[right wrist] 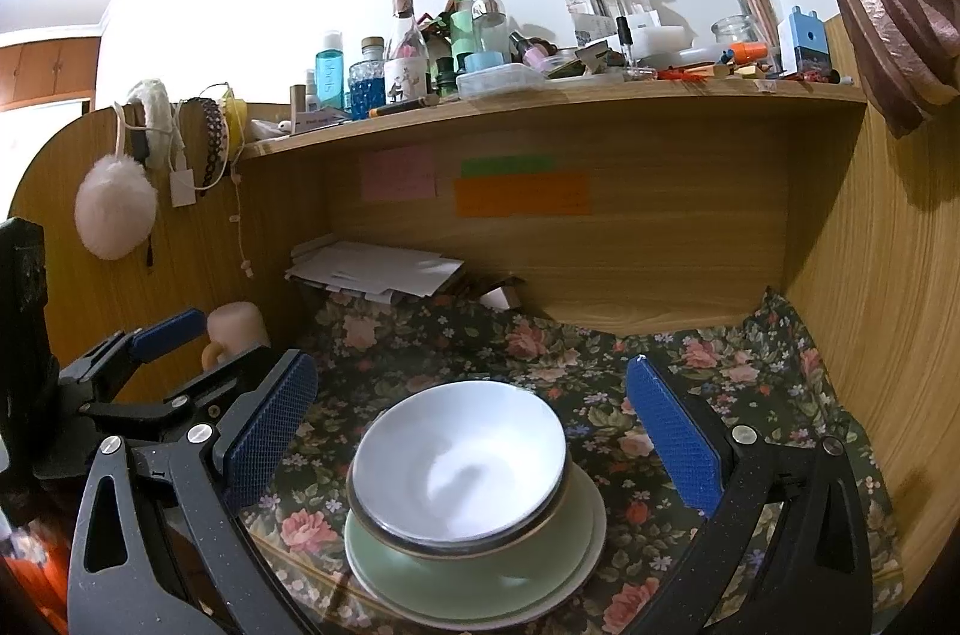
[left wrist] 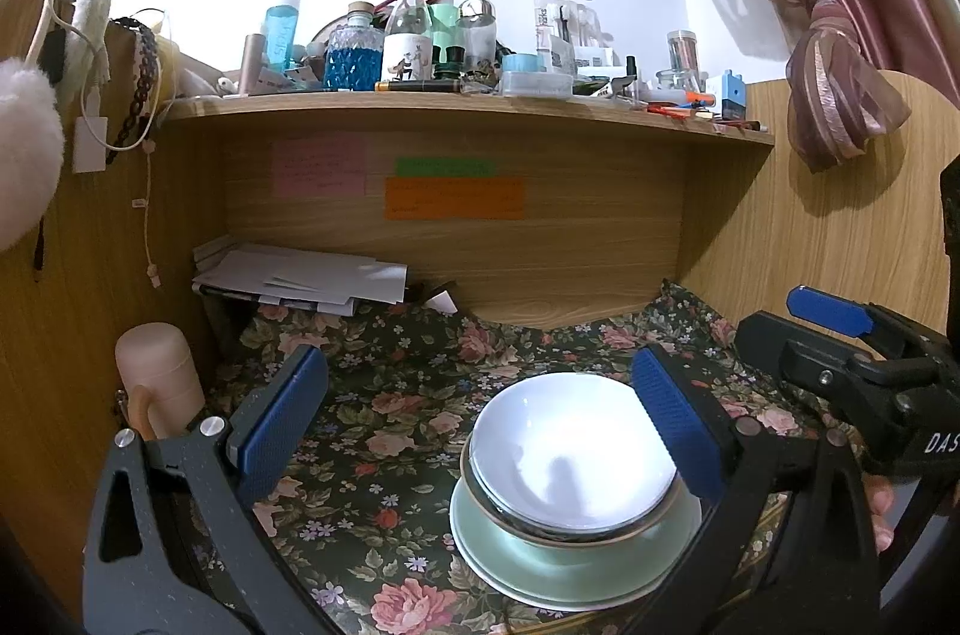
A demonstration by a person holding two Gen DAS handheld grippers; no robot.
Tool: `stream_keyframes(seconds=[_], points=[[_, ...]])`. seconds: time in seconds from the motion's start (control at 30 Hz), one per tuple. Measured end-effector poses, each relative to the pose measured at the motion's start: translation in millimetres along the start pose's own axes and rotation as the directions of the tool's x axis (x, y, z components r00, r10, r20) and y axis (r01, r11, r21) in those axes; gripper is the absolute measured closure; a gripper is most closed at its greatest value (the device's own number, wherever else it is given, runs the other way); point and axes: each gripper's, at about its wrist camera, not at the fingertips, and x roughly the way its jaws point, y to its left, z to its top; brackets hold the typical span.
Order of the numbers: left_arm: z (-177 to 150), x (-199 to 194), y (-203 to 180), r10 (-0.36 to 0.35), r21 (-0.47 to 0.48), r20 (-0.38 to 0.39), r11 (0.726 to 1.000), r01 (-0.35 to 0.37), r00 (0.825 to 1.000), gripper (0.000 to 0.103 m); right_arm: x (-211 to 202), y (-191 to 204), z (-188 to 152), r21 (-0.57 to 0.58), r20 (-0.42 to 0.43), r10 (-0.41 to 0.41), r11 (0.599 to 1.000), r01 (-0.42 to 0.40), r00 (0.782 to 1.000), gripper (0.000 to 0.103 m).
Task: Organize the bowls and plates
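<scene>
Bowls (right wrist: 459, 467) nested, white one uppermost, stacked on green plates (right wrist: 480, 575) on the floral counter (right wrist: 420, 371). Left tongs (left wrist: 480, 425) spread apart, empty, stack at their 5 o'clock. Right tongs (right wrist: 471, 431) likewise apart, stack at 6 o'clock.

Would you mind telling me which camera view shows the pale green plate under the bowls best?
The right wrist view: the green plate shows its near rim, unobstructed, between the open right tongs. In the left wrist view, the plate has its right edge hidden behind a finger of the left tongs.
</scene>
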Motion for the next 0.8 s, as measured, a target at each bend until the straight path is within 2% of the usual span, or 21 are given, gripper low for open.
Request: stream_keyframes(seconds=[0.8], points=[[2.9,1.5,-3.0,-0.024,0.005,0.01,1.0,0.024,1.0,0.0,3.8,-0.6,1.5,0.005,-0.005,0.006,1.0,-0.006,1.0,0.0]])
